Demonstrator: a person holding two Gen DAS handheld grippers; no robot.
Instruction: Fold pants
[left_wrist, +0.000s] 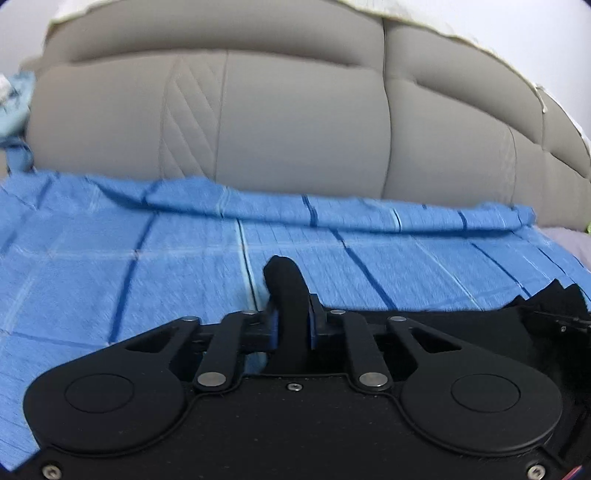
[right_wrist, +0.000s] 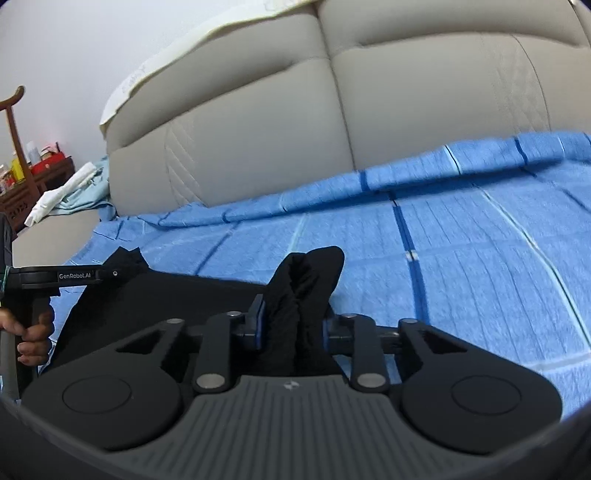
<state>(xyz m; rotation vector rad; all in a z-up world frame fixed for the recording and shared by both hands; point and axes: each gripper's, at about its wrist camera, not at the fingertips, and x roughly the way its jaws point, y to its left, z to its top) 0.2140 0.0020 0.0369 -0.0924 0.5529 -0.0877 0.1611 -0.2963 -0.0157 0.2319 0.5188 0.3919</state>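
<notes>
Now my left gripper (left_wrist: 291, 325) and right gripper (right_wrist: 291, 325) each pinch a bunched fold of the black pants (right_wrist: 147, 306), lying on the blue checked blanket (right_wrist: 461, 266); beige sofa cushions (left_wrist: 258, 122) rise close behind.

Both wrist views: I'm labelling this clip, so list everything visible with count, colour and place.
pants: one, black, lying on the blue cover, a bunch of cloth pinched in each gripper
cover: one, blue with darker and lighter stripes, spread over the seat, its far edge rumpled against the backrest
sofa backrest: one, beige padded cushions, behind the cover
pale cloth: one, cream, draped on top of the backrest
clothes pile: white and light blue, at the sofa's far left end
wooden furniture: brown, far left, with red and yellow items on it
left gripper: black, shut on pants
right gripper: black, shut on pants
hand: one, holding the left gripper's handle
</notes>
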